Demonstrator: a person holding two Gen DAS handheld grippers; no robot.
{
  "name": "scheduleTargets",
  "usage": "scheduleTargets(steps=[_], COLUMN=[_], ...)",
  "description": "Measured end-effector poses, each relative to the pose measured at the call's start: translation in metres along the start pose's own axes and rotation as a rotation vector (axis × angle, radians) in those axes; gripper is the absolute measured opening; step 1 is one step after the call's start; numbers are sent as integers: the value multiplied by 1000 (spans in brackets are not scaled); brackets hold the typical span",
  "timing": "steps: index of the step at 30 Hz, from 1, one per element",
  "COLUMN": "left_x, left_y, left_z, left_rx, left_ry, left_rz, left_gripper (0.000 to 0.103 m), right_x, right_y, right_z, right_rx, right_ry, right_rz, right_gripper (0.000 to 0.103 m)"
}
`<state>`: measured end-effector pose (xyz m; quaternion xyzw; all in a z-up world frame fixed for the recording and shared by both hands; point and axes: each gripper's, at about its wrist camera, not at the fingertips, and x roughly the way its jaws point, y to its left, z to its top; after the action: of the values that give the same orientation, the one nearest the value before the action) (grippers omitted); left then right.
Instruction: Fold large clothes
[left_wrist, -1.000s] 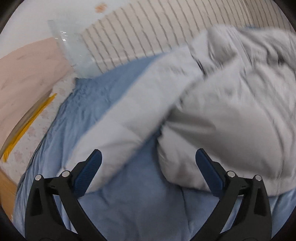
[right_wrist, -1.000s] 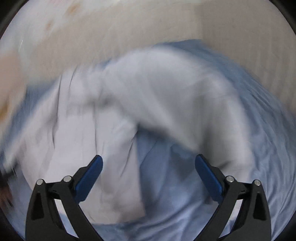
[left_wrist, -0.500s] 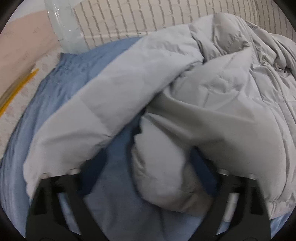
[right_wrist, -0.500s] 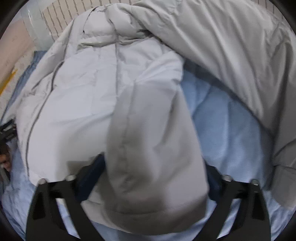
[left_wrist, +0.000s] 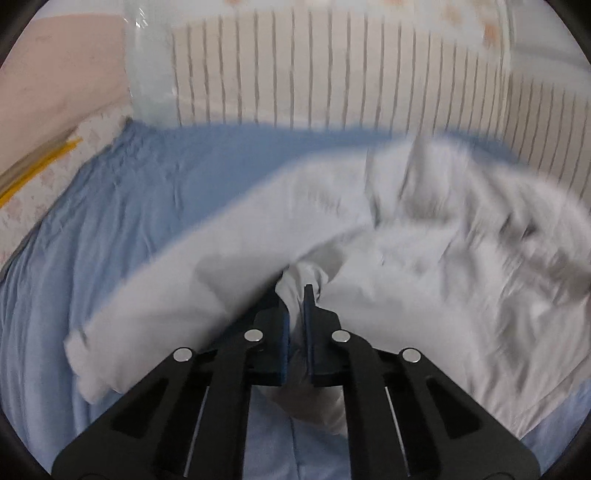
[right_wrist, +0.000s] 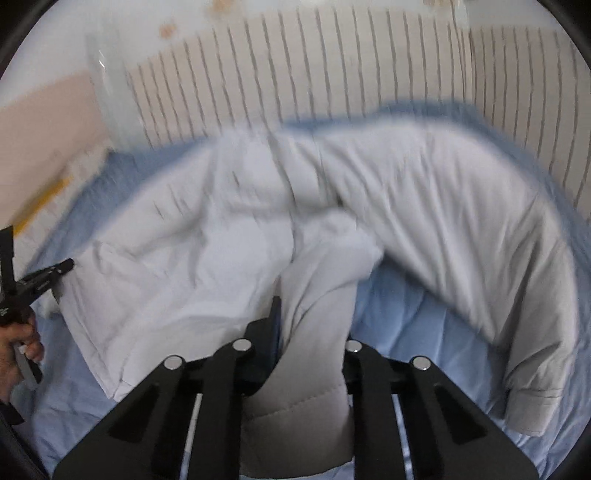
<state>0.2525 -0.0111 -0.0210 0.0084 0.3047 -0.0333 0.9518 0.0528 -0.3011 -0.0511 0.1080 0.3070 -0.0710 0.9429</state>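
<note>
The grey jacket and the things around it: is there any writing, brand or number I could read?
None can be read.
The grey jacket shows no label or print; much of it is blurred.
The left hand-held gripper, seen in the right wrist view, bears a small pale mark, too small to read.
The blue sheet and the striped wall carry no text.

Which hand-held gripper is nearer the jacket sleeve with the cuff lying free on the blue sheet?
Right. The right hand-held gripper clamps jacket fabric just beside that free sleeve. The left hand-held gripper grips the garment's opposite edge, farther away.
</note>
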Motion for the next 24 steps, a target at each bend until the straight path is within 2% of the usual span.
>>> scheduleTargets(steps=[2,3,6,9,12,15,17,18,19,21,22,24], left_x=[-31,-64,-137,-198,-223,-245,-277,-278,-261,-256,-254,-249], left_y=[1,7,22,33,35,37,44,37,15,-2,-7,-11], left_z=[16,27,37,36,22,-23,-64,-81,-96,-119,-124,-129], left_rx=[-20,-32,-54,-51,-52,-20,32,69,100,196,224,265], left_ry=[-83,-146,-257,-301,-299,-286,-247,-192,-153,-63,-44,-19], left_rz=[0,0,-16,-41,-39,-28,-17,-32,-53,-107,-120,-101], left_gripper=[4,4,4,4,5,6,6,6,7,15,17,24], right_x=[-40,-58,-121,-165,-207,-237,-232,-224,-217,-194,-189,-187], right_y=[9,14,27,40,42,26,16,12,7,8,8,8], right_z=[12,13,31,39,17,-33,-66,-76,-83,-85,-84,-77], right_rx=[18,31,30,-23,-34,49,97,92,74,30,32,17], right_ry=[-98,-145,-296,-322,-294,-298,-231,-178,-119,8,41,41], right_rz=[27,43,108,172,217,222,204,180,156,99,89,80], right_gripper=[15,15,15,15,16,18,18,19,19,20,20,21])
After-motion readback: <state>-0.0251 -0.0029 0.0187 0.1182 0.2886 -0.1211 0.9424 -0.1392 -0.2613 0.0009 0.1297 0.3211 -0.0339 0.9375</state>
